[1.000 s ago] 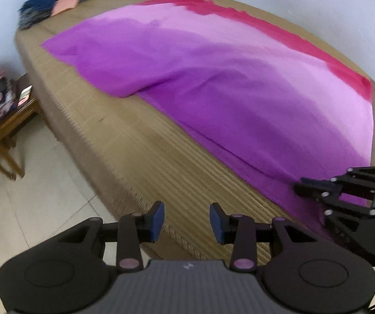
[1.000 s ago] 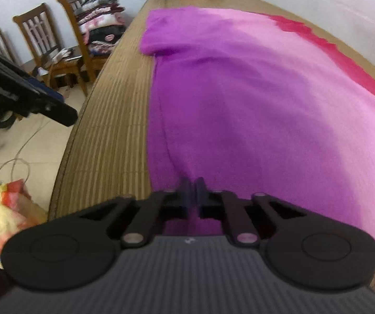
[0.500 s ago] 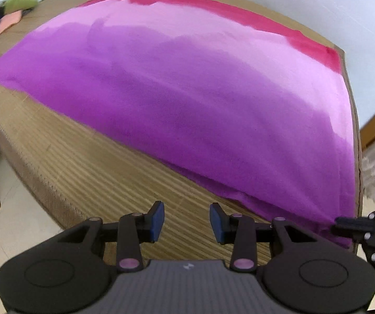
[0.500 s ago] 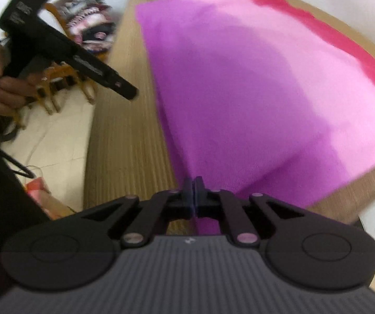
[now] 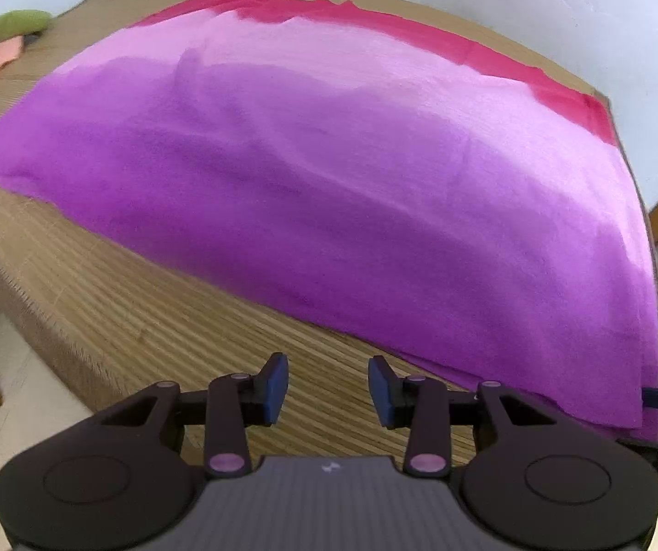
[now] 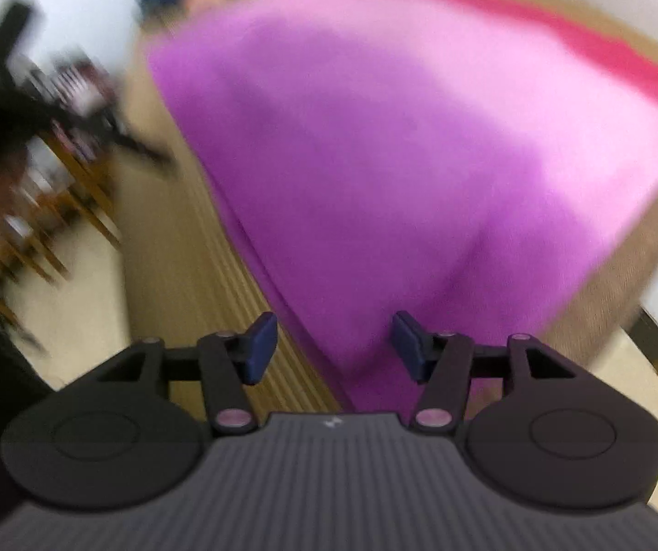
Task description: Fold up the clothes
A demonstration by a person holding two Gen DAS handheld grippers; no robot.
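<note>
**Purple cloth lying spread across the woven mat, both grippers released**

Purple, pink and red bands are running across the cloth (image 5: 329, 174) that we are seeing through the left wrist camera. It is lying spread over most of the woven bamboo mat (image 5: 136, 321), with the darker purple toward six o'clock, the pale pink above it, and the red strip along the far edge toward twelve and one o'clock. Shallow wrinkles are crossing its middle. Our left gripper (image 5: 328, 388) is hovering over the bare mat at six o'clock, its blue pads (image 5: 276, 383) standing apart and gripping nothing; the cloth's near edge is lying just beyond the fingertips. At ten o'clock a small pile of clothes (image 5: 2, 46) is sitting on the mat's far corner, well apart from the cloth. At four o'clock the tip of the other gripper is showing at the frame's edge, just beside the cloth's near corner.

Through the right wrist camera everything beyond the tool is looking heavily blurred. Our right gripper (image 6: 334, 349) is standing released, the pads (image 6: 262, 344) spread wide, with the cloth's (image 6: 398, 147) near corner lying between and beyond them; we cannot tell whether either pad is touching it. The mat (image 6: 182, 248) is showing at eight o'clock. At nine to ten o'clock we are making out the left gripper (image 6: 145, 149) as a dark smear, with wooden chairs (image 6: 76, 183) behind it.
</note>
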